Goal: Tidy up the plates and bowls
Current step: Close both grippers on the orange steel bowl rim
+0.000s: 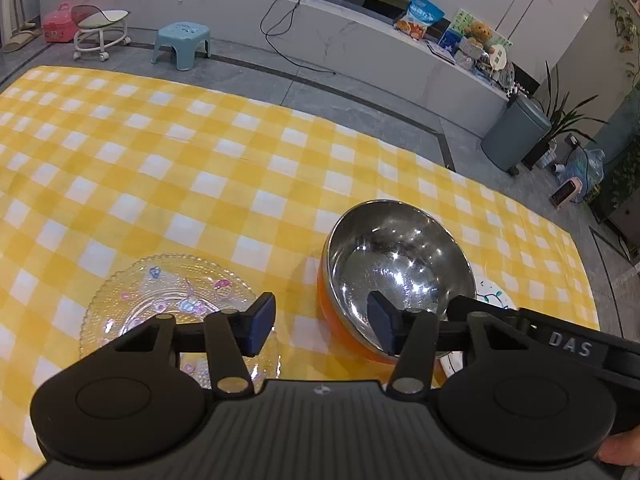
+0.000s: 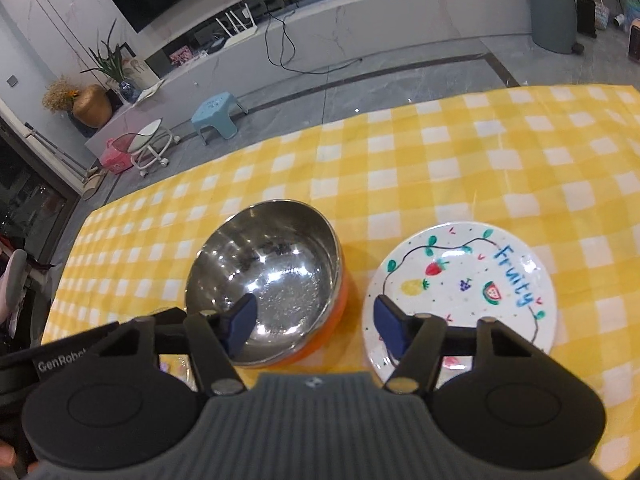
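A steel bowl (image 1: 396, 264) with an orange outside stands on the yellow checked cloth. To its left lies a clear glass plate (image 1: 172, 308) with pastel stickers. My left gripper (image 1: 322, 324) is open and straddles the bowl's left wall, one pad inside the bowl and the other over the glass plate's edge. In the right wrist view the bowl (image 2: 272, 276) sits left of a white plate (image 2: 472, 284) painted with fruit. My right gripper (image 2: 316, 326) is open astride the bowl's right wall, its outer pad over the white plate's rim. Neither gripper's pads press on the wall.
The checked tablecloth (image 1: 200, 160) stretches far beyond the dishes. Past the table's far edge are a blue stool (image 1: 182, 44), a rolling stool (image 1: 102, 30), a grey bin (image 1: 516, 136) and a long low counter. The other gripper's body (image 1: 568, 344) crowds the bowl's right side.
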